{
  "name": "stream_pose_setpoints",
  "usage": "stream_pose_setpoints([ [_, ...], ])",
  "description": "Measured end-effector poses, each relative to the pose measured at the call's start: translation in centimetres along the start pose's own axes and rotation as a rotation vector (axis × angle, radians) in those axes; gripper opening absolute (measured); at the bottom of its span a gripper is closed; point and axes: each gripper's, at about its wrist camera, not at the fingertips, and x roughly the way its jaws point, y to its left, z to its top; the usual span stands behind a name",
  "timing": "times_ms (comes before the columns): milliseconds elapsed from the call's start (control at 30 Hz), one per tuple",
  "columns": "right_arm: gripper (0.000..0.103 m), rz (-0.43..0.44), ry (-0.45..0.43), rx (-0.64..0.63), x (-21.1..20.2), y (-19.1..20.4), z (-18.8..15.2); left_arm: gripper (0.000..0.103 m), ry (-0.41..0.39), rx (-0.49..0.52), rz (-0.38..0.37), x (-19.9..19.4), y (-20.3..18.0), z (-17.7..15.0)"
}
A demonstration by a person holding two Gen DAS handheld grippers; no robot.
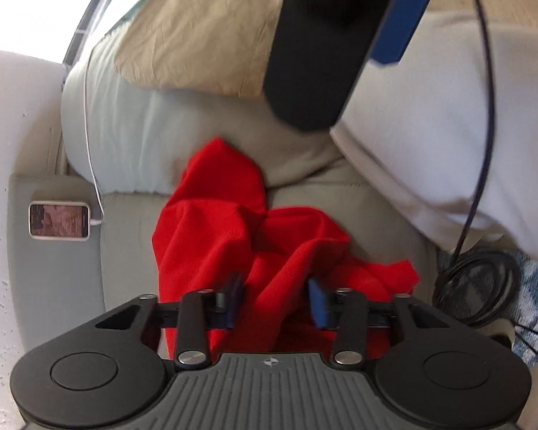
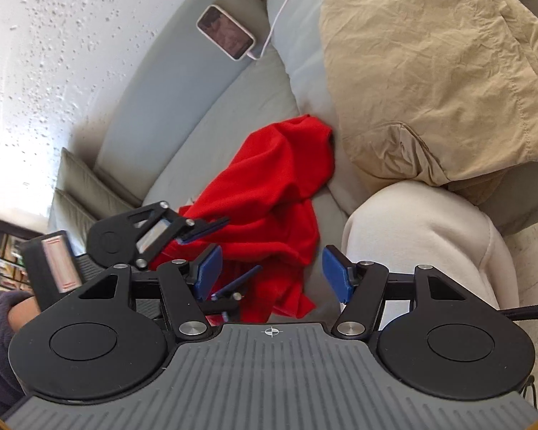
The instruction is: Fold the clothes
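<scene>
Pale grey sofa cushions (image 2: 211,136) bear a crumpled red cloth garment (image 2: 272,193), wholly unfolded, with the left gripper (image 1: 277,299) spread around its near edge and the right gripper (image 2: 272,274) released just above it.

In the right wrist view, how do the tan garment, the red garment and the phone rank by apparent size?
1. tan garment
2. red garment
3. phone, clearly smallest, though it lies farthest from the camera.
</scene>
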Motion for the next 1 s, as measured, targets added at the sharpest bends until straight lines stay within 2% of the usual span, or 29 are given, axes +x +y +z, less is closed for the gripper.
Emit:
stream_pose_setpoints([
  [33, 0.065, 0.003, 0.000, 0.002, 0.0, -0.1, 0.0, 0.007, 0.004, -0.051, -0.002, 0.2, 0.9, -0.2],
  [67, 0.065, 0.006, 0.002, 0.003, 0.0, -0.1, 0.0, 0.006, -0.012, -0.136, -0.017, -0.1, 2.4, -0.6],
  [133, 0.065, 0.007, 0.005, -0.003, 0.2, -0.1, -0.1, 0.006, -0.078, -0.376, -0.044, -1.4, 6.5, -1.7],
  [233, 0.065, 0.017, 0.014, -0.013, 0.8, 0.3, -0.2, 0.005, -0.182, -0.713, 0.028, -4.5, 12.9, -4.8],
  [367, 0.065, 0.087, 0.036, 0.011, 2.7, 1.1, 0.0, 0.005, -0.307, -1.170, 0.082, -8.7, 17.9, -12.3],
  [433, 0.065, 0.130, 0.062, 0.038, 4.1, 1.7, -0.2, 0.005, -0.322, -1.342, 0.130, -9.9, 17.9, -16.6],
  [500, 0.065, 0.158, 0.095, 0.042, 5.7, 2.5, -0.5, 0.005, -0.305, -1.503, 0.161, -10.2, 16.6, -20.9],
  [567, 0.065, 0.145, 0.127, 0.045, 7.2, 3.3, -0.8, 0.005, -0.274, -1.674, 0.163, -9.7, 14.5, -25.3],
  [633, 0.065, 0.119, 0.161, 0.070, 8.4, 3.6, -1.2, 0.003, -0.250, -1.818, 0.129, -8.8, 11.6, -29.0],
  [700, 0.065, 0.094, 0.190, 0.114, 9.5, 3.5, -1.8, 0.002, -0.244, -1.939, 0.077, -8.0, 8.5, -31.9],
  [767, 0.065, 0.091, 0.203, 0.205, 10.4, 2.6, -2.4, 0.002, -0.245, -2.017, 0.038, -7.2, 6.1, -33.7],
  [867, 0.064, 0.116, 0.198, 0.351, 11.4, 1.2, -3.5, 0.000, -0.245, -2.043, 0.043, -6.5, 4.3, -34.4],
  [1000, 0.054, 0.048, 0.175, 0.412, 12.4, 0.6, -4.8, 0.000, -0.266, -2.021, 0.072, -6.5, 4.1, -34.7],
])
